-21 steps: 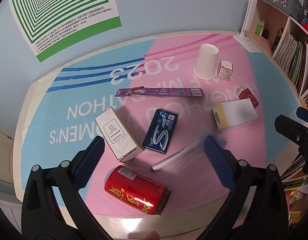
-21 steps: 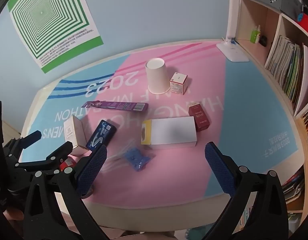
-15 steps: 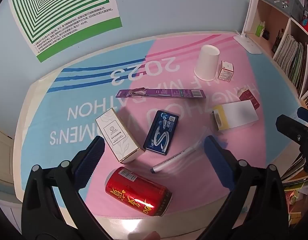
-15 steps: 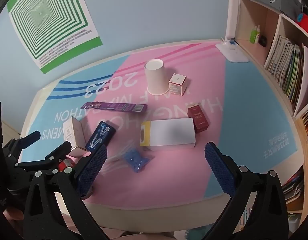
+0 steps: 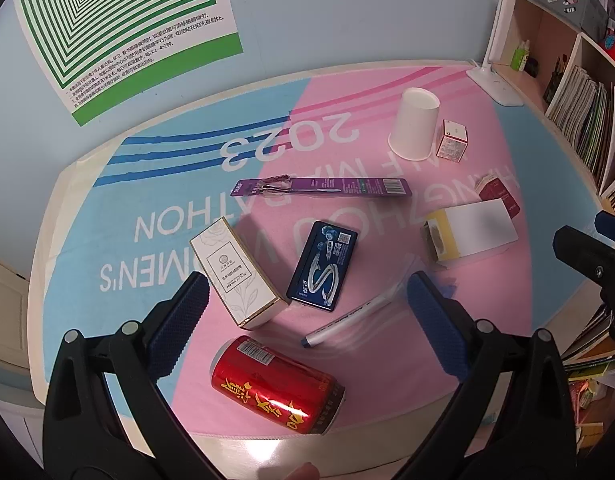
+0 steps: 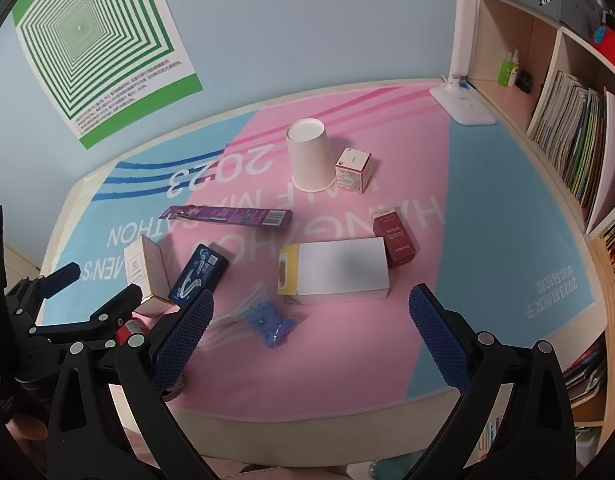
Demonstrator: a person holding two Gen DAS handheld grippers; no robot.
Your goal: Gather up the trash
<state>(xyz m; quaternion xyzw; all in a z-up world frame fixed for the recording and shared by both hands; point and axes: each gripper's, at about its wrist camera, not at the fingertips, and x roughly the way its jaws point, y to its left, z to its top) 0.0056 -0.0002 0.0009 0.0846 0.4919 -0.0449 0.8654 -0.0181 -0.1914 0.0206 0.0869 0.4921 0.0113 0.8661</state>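
Observation:
Trash lies scattered on a pink and blue mat. A red can lies on its side nearest my left gripper, which is open and empty above it. Beyond are a cream box, a blue gum tin, a pen, a purple toothbrush pack, an upturned paper cup and a white-and-yellow box. My right gripper is open and empty above the table's front edge, near a blue plastic bag and the white-and-yellow box.
A small white-red box stands beside the cup. A dark red box lies right of the big box. A white lamp base sits at the back right. Bookshelves line the right side. A green poster hangs on the wall.
Both views have shifted slightly; the objects sit a little lower and nearer in the left wrist view. Nothing was grasped or moved on the table.

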